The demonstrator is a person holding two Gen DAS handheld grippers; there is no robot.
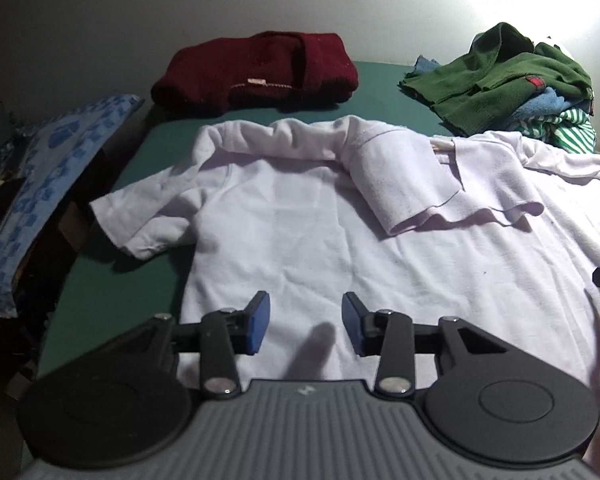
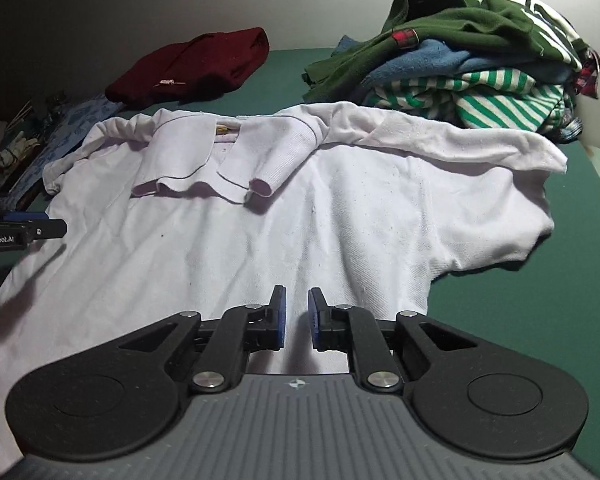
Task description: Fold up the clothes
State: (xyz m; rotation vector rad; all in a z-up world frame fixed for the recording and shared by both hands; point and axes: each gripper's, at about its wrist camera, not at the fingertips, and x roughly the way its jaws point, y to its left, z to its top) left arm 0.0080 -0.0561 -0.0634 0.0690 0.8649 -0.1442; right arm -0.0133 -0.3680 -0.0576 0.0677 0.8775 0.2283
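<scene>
While the white polo shirt (image 1: 340, 248) lay spread on the green surface (image 2: 540, 320), left gripper (image 1: 306, 326) hung over its near hem, jaws part open, empty. Right gripper (image 2: 297, 318): jaws narrow, nothing between. Bare surface right; maroon knit (image 1: 256, 72) far left, rumpled pile (image 2: 480, 60) far right.
</scene>
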